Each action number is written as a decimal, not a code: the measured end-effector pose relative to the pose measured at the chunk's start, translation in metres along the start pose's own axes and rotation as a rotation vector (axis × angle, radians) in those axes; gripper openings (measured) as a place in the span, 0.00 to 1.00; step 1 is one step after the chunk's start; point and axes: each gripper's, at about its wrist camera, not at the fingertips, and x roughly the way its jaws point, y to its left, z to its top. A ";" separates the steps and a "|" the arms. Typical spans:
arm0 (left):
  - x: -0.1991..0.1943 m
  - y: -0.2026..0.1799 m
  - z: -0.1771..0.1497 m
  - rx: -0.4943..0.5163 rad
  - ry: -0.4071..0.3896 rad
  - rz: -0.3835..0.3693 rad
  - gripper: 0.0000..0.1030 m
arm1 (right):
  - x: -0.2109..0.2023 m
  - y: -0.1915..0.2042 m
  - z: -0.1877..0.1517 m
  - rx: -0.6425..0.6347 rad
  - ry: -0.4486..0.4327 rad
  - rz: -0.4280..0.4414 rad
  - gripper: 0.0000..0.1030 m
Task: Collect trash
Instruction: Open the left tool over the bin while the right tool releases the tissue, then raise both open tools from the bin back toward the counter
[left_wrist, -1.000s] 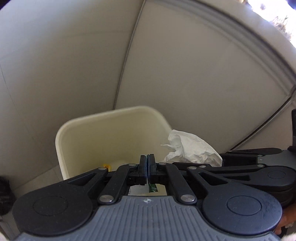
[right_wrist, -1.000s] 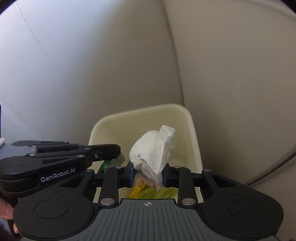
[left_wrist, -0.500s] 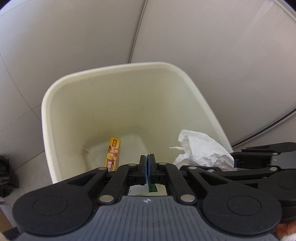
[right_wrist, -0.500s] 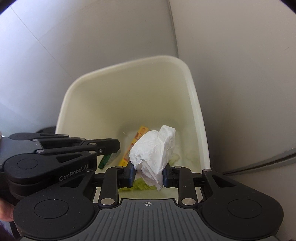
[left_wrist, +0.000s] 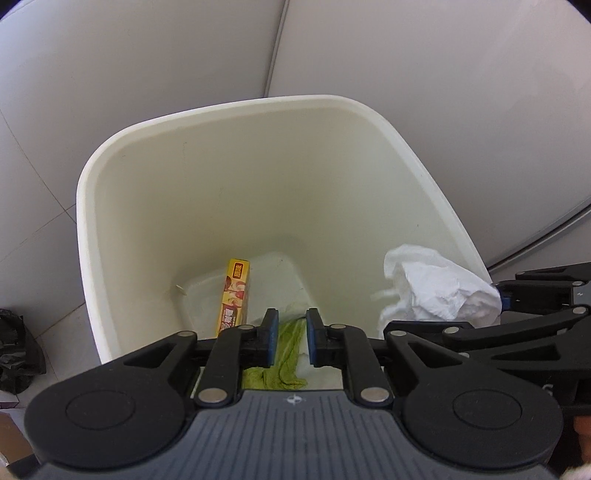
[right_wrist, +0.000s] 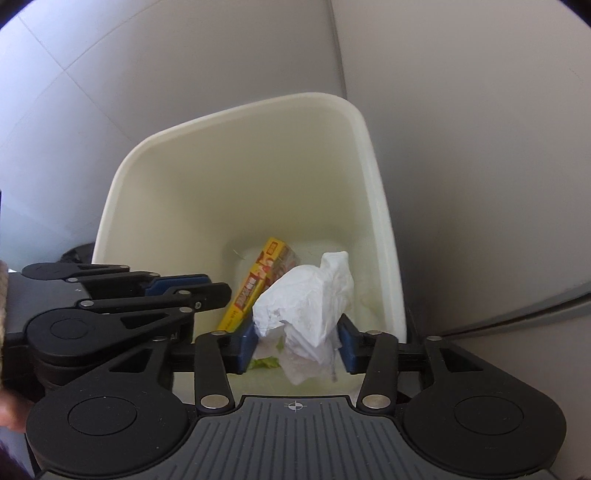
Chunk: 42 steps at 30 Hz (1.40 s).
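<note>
Two grippers hung side by side over the cream waste bin (left_wrist: 207, 122), both pointing steeply down into it. From my left wrist camera, the left gripper (left_wrist: 291, 336) had just been opening: its blue-padded jaws stood a little apart with nothing between them, and through the gap I saw a yellow-green scrap (left_wrist: 286, 354) lying on the bin floor. A yellow printed carton (left_wrist: 234, 295) leaned against the floor's edge just left of that gripper. From my right wrist camera, the right gripper (right_wrist: 297, 345) had likewise just been opening. The crumpled white tissue (right_wrist: 306, 306) sat between its jaws; the left pad appeared to touch it, while a narrow gap showed at the right pad, so I judged the grip released. The tissue was inside the bin's mouth, above the carton and a pale green scrap (right_wrist: 264, 362). Pale wall panels (right_wrist: 480, 147) rose behind the bin. A black bag (left_wrist: 16, 354) lay on the tiled floor to its left.
</note>
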 end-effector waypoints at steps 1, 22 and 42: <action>-0.001 -0.001 -0.001 0.000 -0.001 0.000 0.14 | 0.000 0.000 0.000 0.000 -0.001 0.005 0.50; -0.006 0.004 -0.001 -0.015 -0.042 0.017 0.43 | -0.016 -0.013 -0.006 0.023 -0.029 0.029 0.69; -0.075 -0.008 -0.008 0.025 -0.158 0.030 0.93 | -0.084 -0.001 -0.023 -0.062 -0.113 0.021 0.82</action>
